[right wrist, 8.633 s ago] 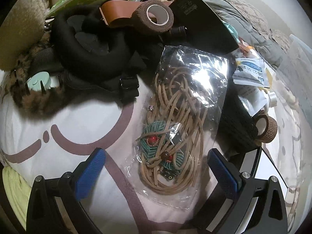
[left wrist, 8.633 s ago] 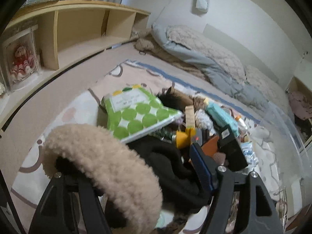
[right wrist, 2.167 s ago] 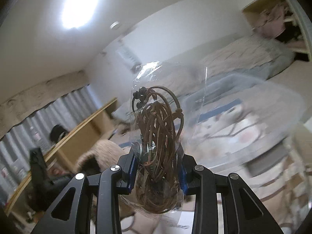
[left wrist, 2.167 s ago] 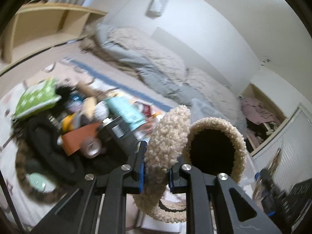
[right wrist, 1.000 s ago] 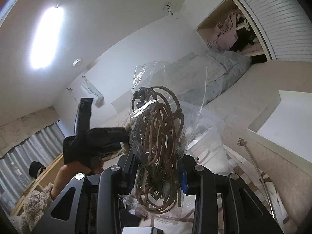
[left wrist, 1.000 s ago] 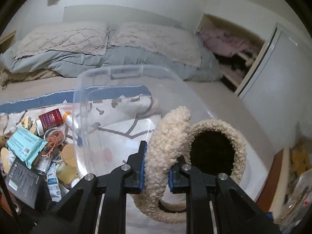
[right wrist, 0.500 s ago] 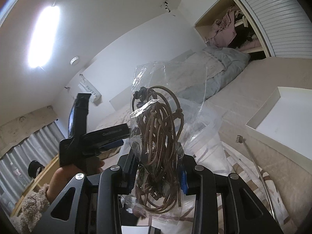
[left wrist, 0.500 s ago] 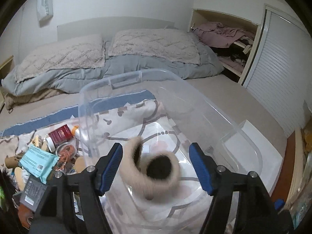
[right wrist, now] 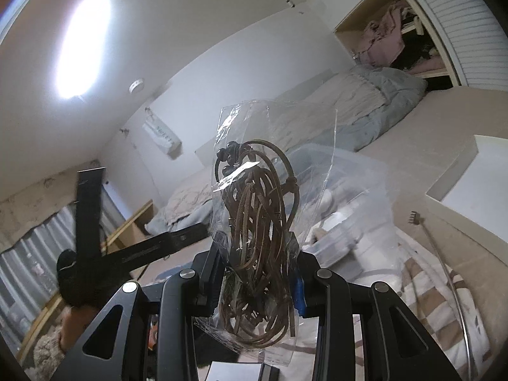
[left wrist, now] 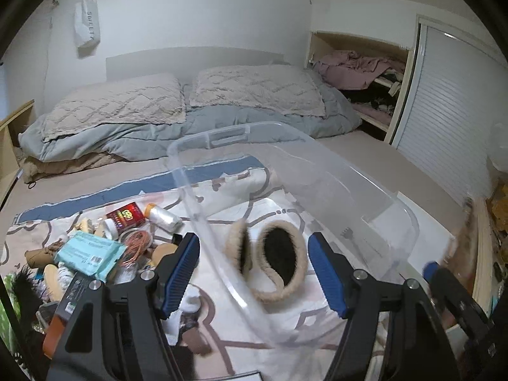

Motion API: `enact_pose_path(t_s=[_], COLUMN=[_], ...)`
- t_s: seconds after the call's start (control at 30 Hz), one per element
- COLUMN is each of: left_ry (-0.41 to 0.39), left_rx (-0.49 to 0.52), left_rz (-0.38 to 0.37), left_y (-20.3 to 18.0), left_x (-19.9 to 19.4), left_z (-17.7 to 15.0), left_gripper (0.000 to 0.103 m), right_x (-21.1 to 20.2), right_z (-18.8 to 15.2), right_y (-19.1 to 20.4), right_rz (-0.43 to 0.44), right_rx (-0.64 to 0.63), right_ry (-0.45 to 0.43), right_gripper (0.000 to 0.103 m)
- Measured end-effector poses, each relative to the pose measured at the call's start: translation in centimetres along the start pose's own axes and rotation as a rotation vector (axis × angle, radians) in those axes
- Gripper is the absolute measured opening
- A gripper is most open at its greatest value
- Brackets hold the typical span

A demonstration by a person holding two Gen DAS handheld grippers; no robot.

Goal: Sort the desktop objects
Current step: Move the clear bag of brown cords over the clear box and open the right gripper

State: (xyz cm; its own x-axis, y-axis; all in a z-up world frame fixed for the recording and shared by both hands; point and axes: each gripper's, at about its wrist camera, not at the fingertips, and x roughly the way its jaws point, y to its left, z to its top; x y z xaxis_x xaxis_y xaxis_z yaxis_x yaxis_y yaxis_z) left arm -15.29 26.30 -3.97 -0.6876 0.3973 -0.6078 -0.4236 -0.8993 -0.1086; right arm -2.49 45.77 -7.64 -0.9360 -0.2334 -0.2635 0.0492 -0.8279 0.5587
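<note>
Your left tongs [left wrist: 254, 265] stand wide apart with nothing between the blue pads [left wrist: 179, 270]. Your right tongs [right wrist: 255, 281] are clamped narrow on the clear bag of brown cords [right wrist: 258, 244], which stands upright out of the pads.

Versus a second ago: the fuzzy earmuffs [left wrist: 268, 262] have left your left tongs, which were pinched on the band then. They now lie on the floor of the clear plastic bin [left wrist: 320, 165], just past the near wall, both cups tilted, one dark inside facing you. The right-hand grip on the bag is unchanged.

Earmuffs: beige fleece rims, black cup linings, curved band low toward you.

Left of the bin, on the patterned blanket [left wrist: 219, 339], sits the unsorted pile: teal pack [left wrist: 90, 252], red box [left wrist: 126, 213], white bottle [left wrist: 163, 216], coiled copper wire [left wrist: 138, 240]. Beyond it is the bed with two quilted pillows [left wrist: 257, 90].
</note>
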Motion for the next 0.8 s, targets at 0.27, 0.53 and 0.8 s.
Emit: enact_pose_path(t_s=[0.27, 0.53, 0.8], left_ry=[-0.086, -0.114, -0.119], left_rx=[-0.032, -0.041, -0.056], left_rz=[0.011, -0.013, -0.005], left_y=[2.9, 4.7, 6.2], left_x=[-4.1, -6.2, -6.8], left_z=[-2.8, -5.2, -6.3], left_gripper=[0.08, 0.08, 0.08], right_x=[2.1, 6.0, 12.9], right_z=[0.9, 4.0, 4.2], right_y=[1.8, 2.8, 3.5], right_rz=[0.04, -0.039, -0.177], right_rx=[-0.024, -0.087, -0.158], right_ry=[0.063, 0.18, 0.431], right_gripper=[0.036, 0.036, 0.036])
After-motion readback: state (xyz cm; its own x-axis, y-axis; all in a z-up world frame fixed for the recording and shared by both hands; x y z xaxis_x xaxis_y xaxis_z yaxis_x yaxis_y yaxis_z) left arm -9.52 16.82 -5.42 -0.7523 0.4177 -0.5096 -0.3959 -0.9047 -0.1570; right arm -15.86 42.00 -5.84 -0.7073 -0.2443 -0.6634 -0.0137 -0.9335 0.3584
